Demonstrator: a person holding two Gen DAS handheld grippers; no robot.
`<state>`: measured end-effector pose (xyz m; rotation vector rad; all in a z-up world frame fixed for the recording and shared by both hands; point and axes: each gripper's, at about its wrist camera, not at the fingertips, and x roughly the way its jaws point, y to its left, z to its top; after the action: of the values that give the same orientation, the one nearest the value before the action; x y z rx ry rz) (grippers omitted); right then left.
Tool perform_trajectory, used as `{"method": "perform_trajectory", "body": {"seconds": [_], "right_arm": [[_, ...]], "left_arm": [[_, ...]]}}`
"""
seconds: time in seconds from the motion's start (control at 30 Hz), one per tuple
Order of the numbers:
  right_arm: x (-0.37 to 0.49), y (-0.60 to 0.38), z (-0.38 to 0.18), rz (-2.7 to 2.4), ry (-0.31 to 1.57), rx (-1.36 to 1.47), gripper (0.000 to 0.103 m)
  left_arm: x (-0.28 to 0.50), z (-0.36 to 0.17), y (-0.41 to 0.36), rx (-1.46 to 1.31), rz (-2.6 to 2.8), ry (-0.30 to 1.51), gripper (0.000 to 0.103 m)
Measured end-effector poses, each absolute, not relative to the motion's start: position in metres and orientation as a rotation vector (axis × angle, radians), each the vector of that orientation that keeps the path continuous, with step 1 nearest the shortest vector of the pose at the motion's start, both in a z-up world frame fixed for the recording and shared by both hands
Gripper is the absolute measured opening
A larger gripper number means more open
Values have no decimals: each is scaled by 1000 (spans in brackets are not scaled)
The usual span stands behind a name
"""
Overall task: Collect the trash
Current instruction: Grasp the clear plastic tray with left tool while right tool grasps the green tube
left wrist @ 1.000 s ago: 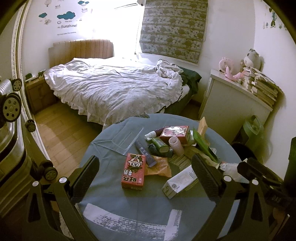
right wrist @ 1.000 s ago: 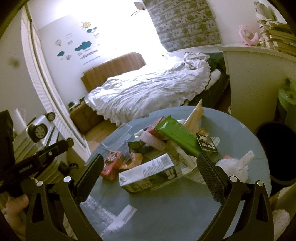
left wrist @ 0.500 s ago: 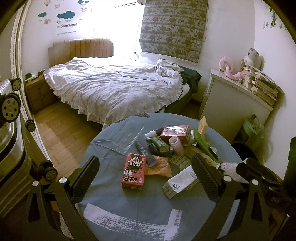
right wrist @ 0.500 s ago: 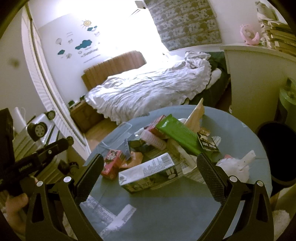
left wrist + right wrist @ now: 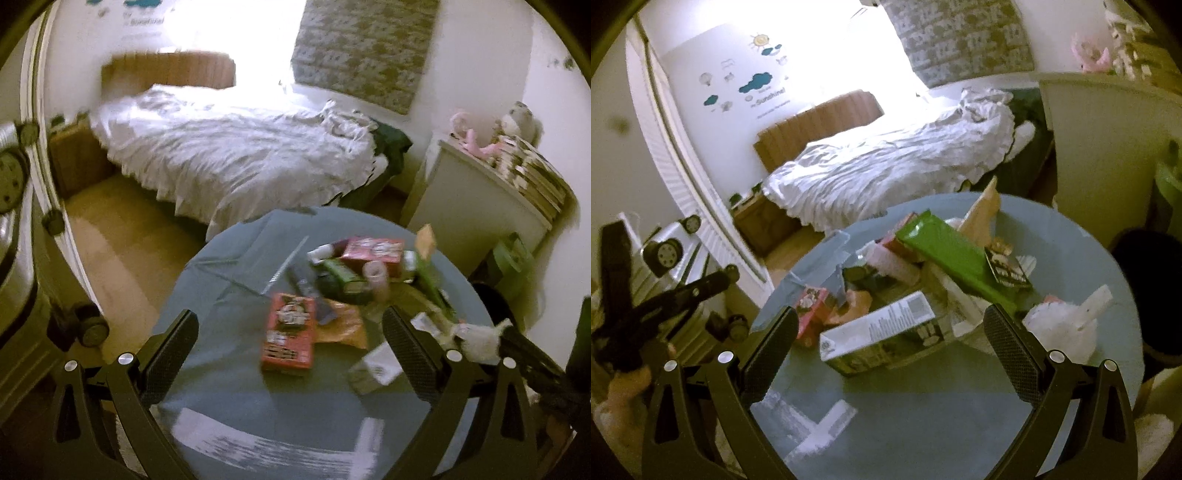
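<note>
Left tool (image 5: 290,334) nearer red carton (image 5: 290,334); black bin (image 5: 1152,291) interior dark

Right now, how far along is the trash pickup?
Nothing looks collected yet. The red snack box, white carton, green wrapper and crumpled tissue all lie on the round table. Both the left hand-held gripper and right hand-held gripper are open and empty. All pickup remains.

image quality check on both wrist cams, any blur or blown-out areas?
Left wrist: motion blur throughout, red carton print unreadable; window above the bed blown out white; left tongs open. Right wrist: slightly sharper, white carton text visible but soft; same window glare washing out the wall; right tongs open. Both views: strong fisheye bending, dark vignette at corners.
</note>
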<state>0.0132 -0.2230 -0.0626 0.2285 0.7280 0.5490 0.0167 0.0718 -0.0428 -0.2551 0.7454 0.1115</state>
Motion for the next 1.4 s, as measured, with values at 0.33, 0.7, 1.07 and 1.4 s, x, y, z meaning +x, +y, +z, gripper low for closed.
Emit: {"method": "perform_trajectory", "body": {"seconds": [0.33, 0.7, 1.07, 1.4], "right_arm": [[80, -225, -72, 553, 787, 47, 89], [174, -173, -103, 685, 898, -272, 82], [180, -180, -89, 737, 896, -81, 44], [139, -233, -7, 966, 682, 342, 41]], "left_arm": [[115, -83, 96, -95, 21, 906, 93], [179, -126, 101, 57, -12, 1051, 82], [187, -123, 113, -93, -55, 1015, 52], [151, -55, 95, -166, -108, 833, 51]]}}
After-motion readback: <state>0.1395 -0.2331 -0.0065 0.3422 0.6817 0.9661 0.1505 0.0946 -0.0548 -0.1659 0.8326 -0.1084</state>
